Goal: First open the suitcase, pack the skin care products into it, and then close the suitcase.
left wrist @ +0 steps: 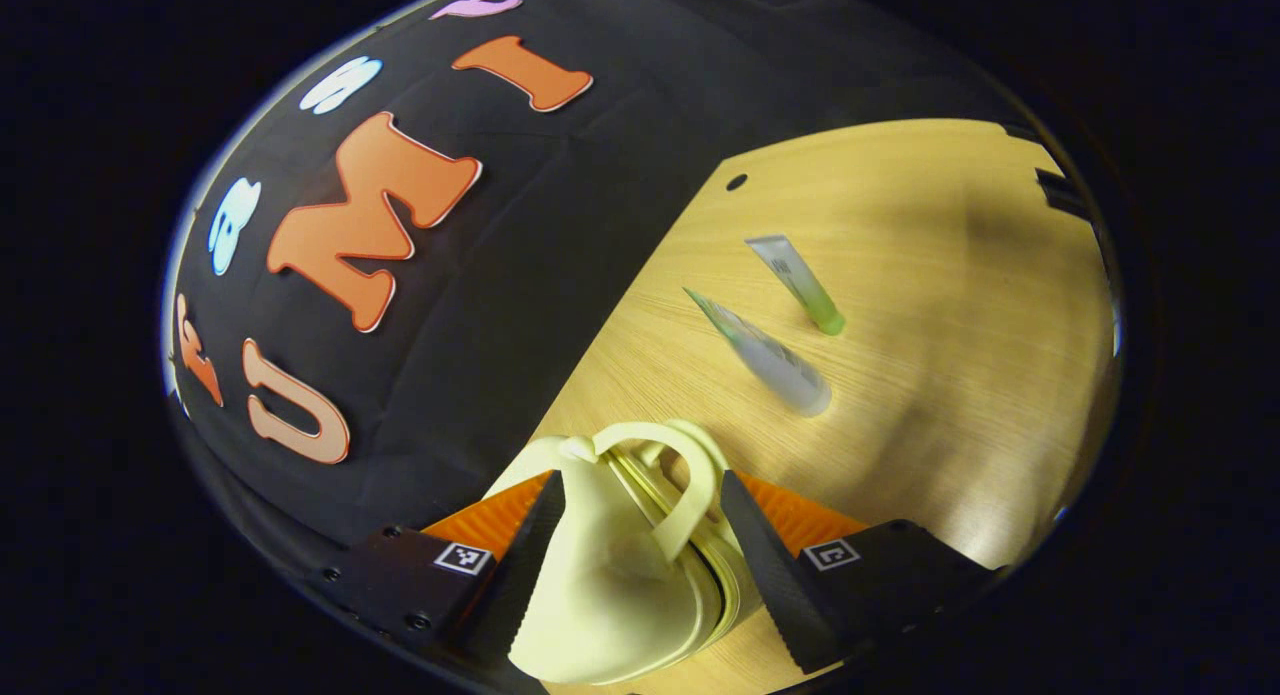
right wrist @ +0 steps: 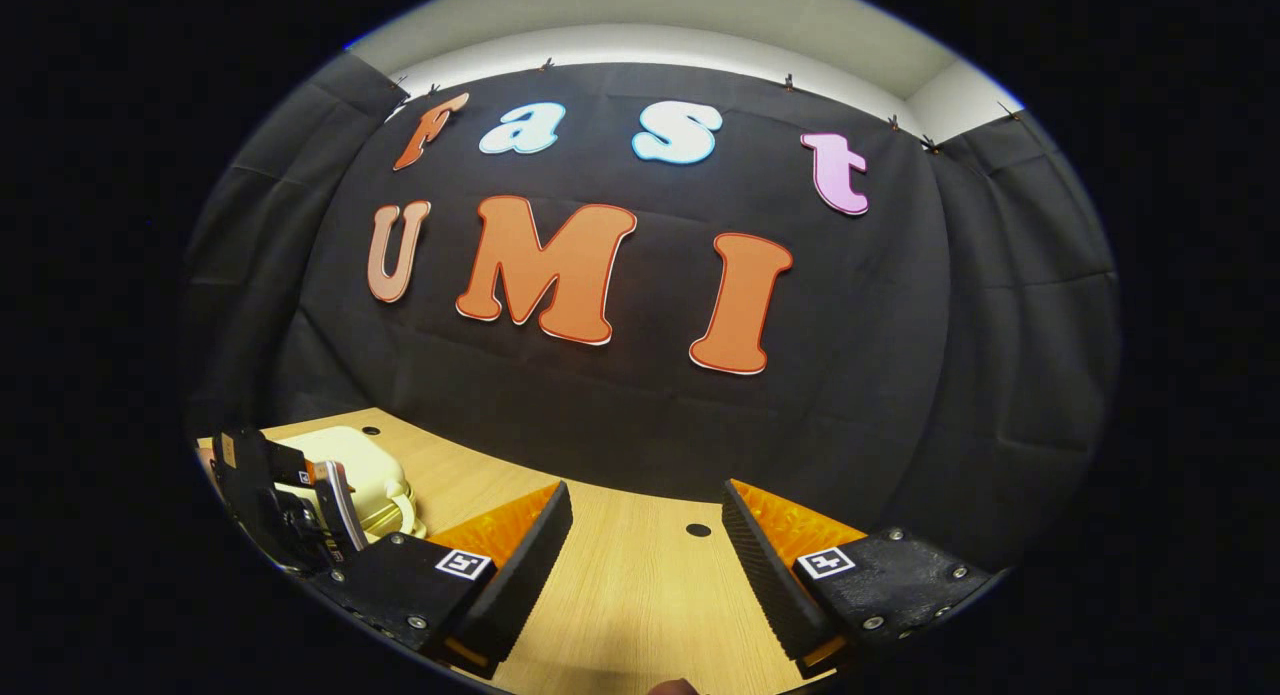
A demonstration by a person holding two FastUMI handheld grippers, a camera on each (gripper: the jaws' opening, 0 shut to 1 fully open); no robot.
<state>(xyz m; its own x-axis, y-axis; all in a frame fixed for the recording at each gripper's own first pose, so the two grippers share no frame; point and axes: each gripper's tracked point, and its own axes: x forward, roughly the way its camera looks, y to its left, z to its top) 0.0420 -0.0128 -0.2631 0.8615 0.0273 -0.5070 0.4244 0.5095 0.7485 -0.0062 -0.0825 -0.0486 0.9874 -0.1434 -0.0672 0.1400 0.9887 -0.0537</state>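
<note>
A small pale yellow suitcase (left wrist: 600, 575) lies closed on the wooden table (left wrist: 950, 275), its handle (left wrist: 690, 485) pointing up the left gripper view. My left gripper (left wrist: 640, 480) stands wide open, one finger on each side of the case; whether they press on it is unclear. Beyond it lie two skin care tubes: a clear one with a green cap (left wrist: 800, 280) and a whitish one (left wrist: 770, 355), both blurred. My right gripper (right wrist: 645, 495) is open over bare table with nothing between its fingers. In the right gripper view the suitcase (right wrist: 360, 465) and the left gripper (right wrist: 300, 515) sit far left.
The black cloth wall (right wrist: 640, 395) runs along the table's far edge. A small round hole (right wrist: 698, 529) is in the tabletop near that edge, just beyond the right gripper. Open wood surrounds the tubes.
</note>
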